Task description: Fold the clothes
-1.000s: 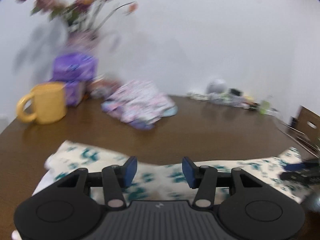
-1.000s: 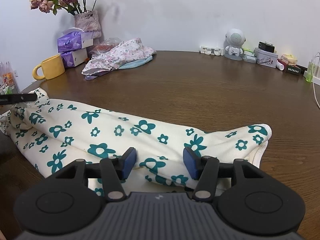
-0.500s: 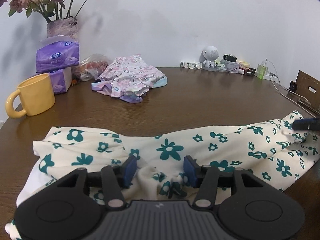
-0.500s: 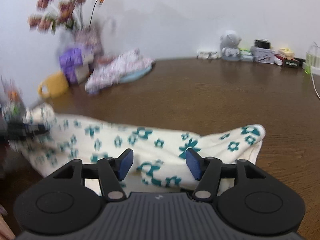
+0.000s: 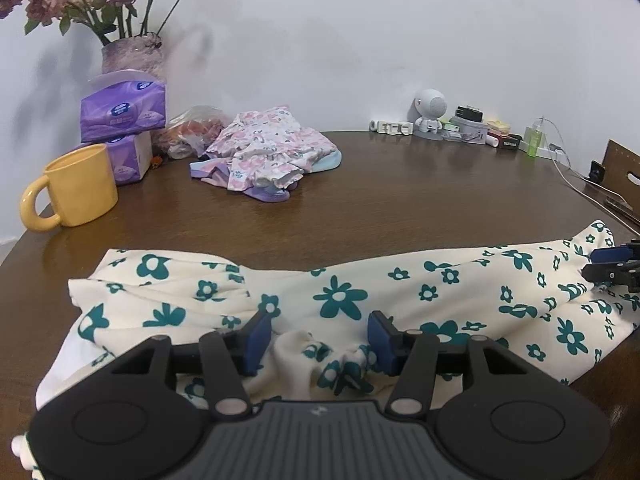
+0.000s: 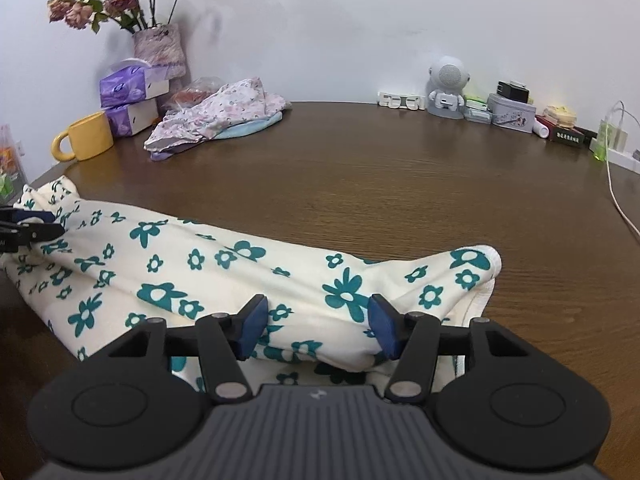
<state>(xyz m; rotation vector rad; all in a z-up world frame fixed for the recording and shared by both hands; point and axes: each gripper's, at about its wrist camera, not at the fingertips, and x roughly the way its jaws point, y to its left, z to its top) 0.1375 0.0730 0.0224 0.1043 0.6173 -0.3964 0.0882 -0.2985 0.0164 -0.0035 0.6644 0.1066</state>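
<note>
At the far left of the brown wooden bench [image 5: 420, 208] stands a yellow mug [image 5: 74, 190], handle outward, with two stacked purple tissue boxes [image 5: 122, 114] just behind it and a vase of dried roses [image 5: 132, 54] against the white wall. Next along is a clear bag of something orange [image 5: 192, 130], and beside it a loose heap of pink-flowered and purple clothes [image 5: 268, 152] lying on a pale blue piece.

Across the near edge of the bench lies the cream garment with teal flowers [image 5: 340, 300], stretched sideways in a long rumpled band from one gripper to the other. The left gripper [image 5: 318, 336] sits low over the garment's left part; its blue fingers [image 5: 256, 336] are spread wide, with bunched cloth lying between them, not pinched. In the left wrist view the right gripper's tip shows at the far right edge, resting on the cloth.

The right gripper [image 6: 316, 326] hovers over the garment's right end, near the folded corner; its fingers [image 6: 380, 328] are likewise wide apart, with a fold of fabric between them and nothing clamped.

Further right, along the wall, stand a small white robot-shaped figure [image 6: 446, 88], a patterned tin [image 6: 512, 114], small boxes and a green bottle [image 6: 600, 146], with a white cable [image 6: 618, 200] trailing down the bench.
</note>
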